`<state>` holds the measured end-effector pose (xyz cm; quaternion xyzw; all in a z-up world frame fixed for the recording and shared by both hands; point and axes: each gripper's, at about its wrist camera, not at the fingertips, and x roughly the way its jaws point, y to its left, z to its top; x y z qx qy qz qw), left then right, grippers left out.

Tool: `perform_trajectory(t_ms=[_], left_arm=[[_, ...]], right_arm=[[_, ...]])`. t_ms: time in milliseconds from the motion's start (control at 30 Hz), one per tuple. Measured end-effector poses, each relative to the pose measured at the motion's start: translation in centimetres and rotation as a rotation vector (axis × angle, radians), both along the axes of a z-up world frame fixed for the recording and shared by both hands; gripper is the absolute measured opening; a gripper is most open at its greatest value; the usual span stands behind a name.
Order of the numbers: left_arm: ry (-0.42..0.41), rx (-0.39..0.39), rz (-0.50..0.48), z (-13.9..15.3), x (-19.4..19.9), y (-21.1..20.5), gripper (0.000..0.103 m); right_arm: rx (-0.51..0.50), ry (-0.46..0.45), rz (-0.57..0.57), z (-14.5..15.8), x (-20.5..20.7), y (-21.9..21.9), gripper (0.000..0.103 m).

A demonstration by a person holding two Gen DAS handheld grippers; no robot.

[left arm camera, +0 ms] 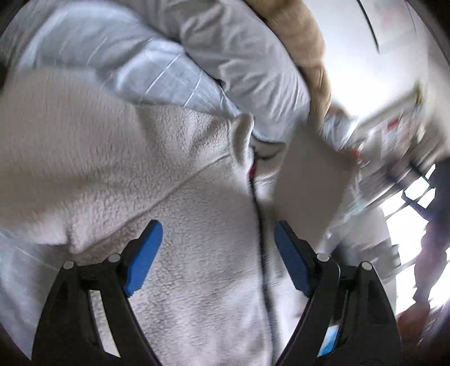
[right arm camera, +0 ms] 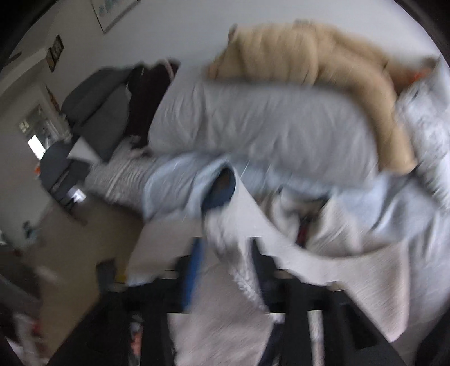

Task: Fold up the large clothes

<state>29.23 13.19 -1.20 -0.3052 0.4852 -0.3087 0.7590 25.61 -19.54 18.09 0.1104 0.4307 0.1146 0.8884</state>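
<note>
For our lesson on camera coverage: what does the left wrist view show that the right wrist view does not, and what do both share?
Only the left wrist view shows the left gripper, its blue fingers spread open over the white fleece jacket, and the jacket's dark zipper.

Only the right wrist view shows the right gripper, fleece bunched between its blurred fingers, grey cushions and a wall picture.

Both share the fleece jacket, the pale blue duvet and the tan garment.

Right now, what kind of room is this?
Most likely a bedroom. A pale blue duvet is heaped on what looks like a bed, a tan blanket lies over it, and a framed picture hangs on the wall.
</note>
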Motion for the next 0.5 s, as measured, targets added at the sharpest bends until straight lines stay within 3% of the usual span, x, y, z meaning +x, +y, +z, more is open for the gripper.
perform_trajectory(t_ms=[67,133,367,467,500], left_arm=[[0.058,-0.065,0.030,-1.3,0.6,1.1,0.082],[0.096,-0.072,0.038,-2.3,1.0,0.8,0.082],[0.084,0.094,-0.031,-4.2,1.5,-4.5,0.078],[0.041,0.179,-0.065,-4.8,1.6,-7.5,0.067],[0.029,0.219,-0.078,-5.0,1.6,-8.6,0.058]], right_arm=[[-0.032,-0.006,0.002,-0.6,-0.1,-0.2,0.064],[-0.060,0.008,-0.020,-1.2,-0.2,-1.6,0.064],[-0.073,0.067,-0.164,-3.7,-1.4,-11.2,0.073],[-0.071,0.098,-0.241,-5.4,-2.5,-15.8,0.073],[-0.066,0.111,-0.279,-6.4,-3.0,-17.8,0.074]])
